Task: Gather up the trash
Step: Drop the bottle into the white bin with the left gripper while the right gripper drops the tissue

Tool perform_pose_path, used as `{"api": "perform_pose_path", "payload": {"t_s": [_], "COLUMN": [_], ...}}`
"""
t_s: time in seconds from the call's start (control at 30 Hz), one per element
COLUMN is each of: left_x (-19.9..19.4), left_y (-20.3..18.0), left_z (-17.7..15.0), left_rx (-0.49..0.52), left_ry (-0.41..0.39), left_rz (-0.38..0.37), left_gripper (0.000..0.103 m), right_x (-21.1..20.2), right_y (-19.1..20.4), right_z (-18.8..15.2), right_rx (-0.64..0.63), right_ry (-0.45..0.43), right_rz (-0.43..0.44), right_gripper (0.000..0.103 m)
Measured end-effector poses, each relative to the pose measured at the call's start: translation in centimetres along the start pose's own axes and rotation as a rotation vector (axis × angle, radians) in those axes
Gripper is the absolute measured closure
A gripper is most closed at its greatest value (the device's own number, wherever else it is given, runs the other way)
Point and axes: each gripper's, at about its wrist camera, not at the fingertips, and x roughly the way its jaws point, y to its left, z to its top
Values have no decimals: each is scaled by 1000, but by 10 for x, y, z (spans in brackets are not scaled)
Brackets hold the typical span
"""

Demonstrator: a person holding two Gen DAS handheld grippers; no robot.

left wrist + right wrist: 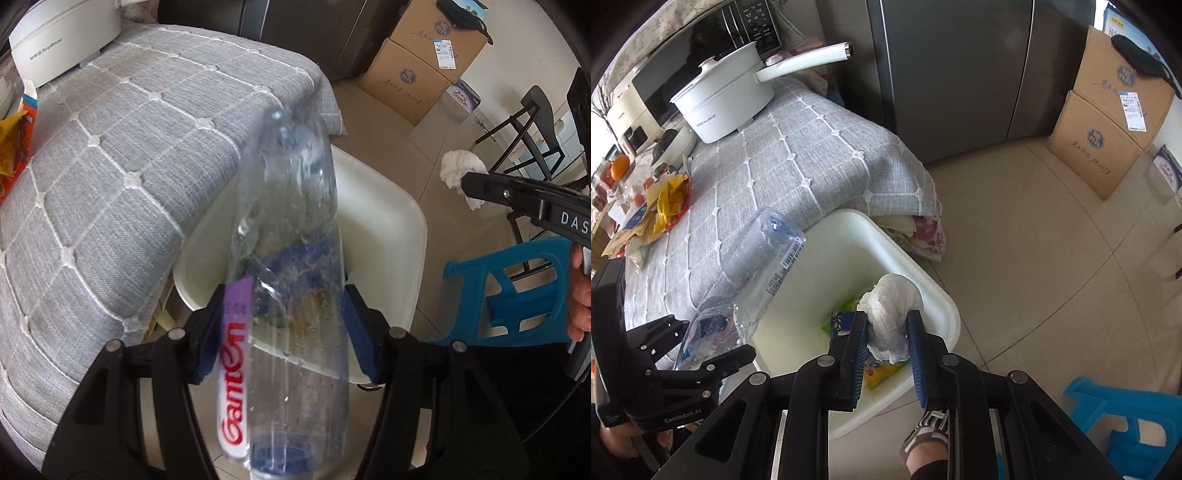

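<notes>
Two grippers: each holds one piece of trash over the bin.
Left gripper (284, 325): jaws about half open, blue pads pressed on either side of a clear plastic bottle (291, 258); the left pad is partly behind the bottle's label.
Bottle: crumpled, wet inside, red lettering on a white and purple label; cap end toward the camera, base pointing away and down; in the right wrist view it (753, 273) slants up over the near edge of the tablecloth, barcode showing.
Right gripper (888, 339): jaws narrowly open, blue pads clamped on a crumpled white tissue (892, 314); the wad bulges above the fingertips.
Tissue: held over the bin's opening, apart from what lies inside.
Bin (923, 273): white, square, on the floor just beside the table corner; yellow, green and blue wrappers (879, 373) lie at its bottom.
Table: covered by a grey quilted tablecloth (798, 162) that hangs over the corner next to the bin.
On the table: white pot (727, 107) with a long handle at the far end; yellow wrappers and paper (670, 199) along the left edge.
Floor: beige tiles; blue stool (1126, 417) near the right gripper; stacked cardboard boxes (1108, 122) at the far wall.
Person: a hand grips the left gripper's handle; a shoe (929, 432) shows beneath the right one.
</notes>
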Motion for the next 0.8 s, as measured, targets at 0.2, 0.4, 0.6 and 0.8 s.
{"api": "perform_pose_path", "payload": {"t_s": [0.2, 0.4, 0.6, 0.8], "left_x": [-13, -29, -38, -56], "left_y": [-6, 4, 7, 18], "left_z": [2, -5, -11, -23], "left_rx": [39, 34, 53, 44], "left_ry": [-48, -76, -95, -112], "left_rz": [74, 139, 209, 246], "left_gripper": [13, 1, 1, 1], "right_x": [-3, 0, 5, 11], "right_y": [-4, 1, 10, 24], "right_z": [3, 3, 4, 7], "right_rx": [5, -3, -14, -29], "right_ry": [-8, 0, 15, 25], "right_rz": [7, 8, 11, 10], "right_gripper": [80, 80, 80, 77]}}
